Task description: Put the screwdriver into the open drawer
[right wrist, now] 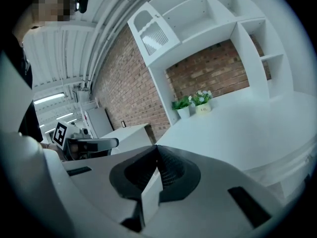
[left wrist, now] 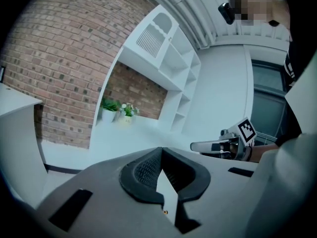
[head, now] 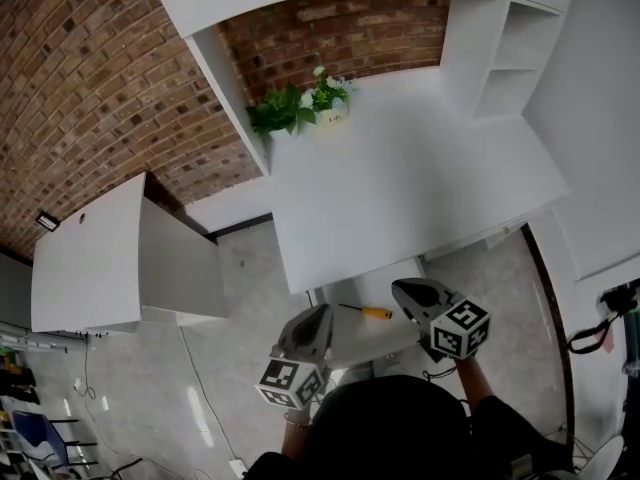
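Note:
The screwdriver point(head: 366, 312), with a yellow handle and a thin dark shaft, lies flat on the white inside of the open drawer point(head: 390, 343) under the desk's front edge. It shows only in the head view. My left gripper point(head: 318, 314) hovers just left of the shaft tip, and my right gripper point(head: 400, 288) just right of the handle. Neither touches the tool. Each gripper view shows its own jaws closed tip to tip with nothing between them: left gripper point(left wrist: 160, 150), right gripper point(right wrist: 157, 148). Each also sees the other gripper: right gripper point(left wrist: 197, 146), left gripper point(right wrist: 113, 143).
A white desk point(head: 400, 178) spans the middle, with two potted plants point(head: 300, 103) at its back left corner. White shelving point(head: 500, 58) stands at the back right against a brick wall. A low white cabinet point(head: 100, 258) is to the left. Cables point(head: 595, 333) hang at the right.

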A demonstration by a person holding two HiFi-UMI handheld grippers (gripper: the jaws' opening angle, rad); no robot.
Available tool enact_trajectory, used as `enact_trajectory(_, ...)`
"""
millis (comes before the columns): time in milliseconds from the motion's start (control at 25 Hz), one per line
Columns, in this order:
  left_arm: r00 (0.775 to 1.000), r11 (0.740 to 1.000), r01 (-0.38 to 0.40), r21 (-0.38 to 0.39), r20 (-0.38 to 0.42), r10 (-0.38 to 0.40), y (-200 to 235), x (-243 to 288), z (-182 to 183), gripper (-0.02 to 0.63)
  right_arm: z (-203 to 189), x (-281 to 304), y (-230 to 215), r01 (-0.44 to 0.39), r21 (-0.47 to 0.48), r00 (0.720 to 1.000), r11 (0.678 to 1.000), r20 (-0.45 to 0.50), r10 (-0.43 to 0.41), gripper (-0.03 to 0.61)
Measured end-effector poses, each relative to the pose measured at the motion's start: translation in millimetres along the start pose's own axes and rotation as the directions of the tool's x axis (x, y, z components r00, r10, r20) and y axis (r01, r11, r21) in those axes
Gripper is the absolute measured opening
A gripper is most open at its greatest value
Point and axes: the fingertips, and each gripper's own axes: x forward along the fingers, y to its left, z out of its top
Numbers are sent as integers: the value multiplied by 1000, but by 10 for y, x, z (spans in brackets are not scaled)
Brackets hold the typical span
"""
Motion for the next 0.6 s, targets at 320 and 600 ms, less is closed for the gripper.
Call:
enact_trajectory(320, 996, 997, -31, 65, 88, 25, -63, -75, 410, 9, 495, -345, -36, 69, 6, 980, 998, 185, -68, 15)
enact_trajectory(600, 987, 992, -82, 95, 146, 68, -83, -128, 660, 9, 857, -613, -90, 129, -21, 948, 991, 296, -117, 15)
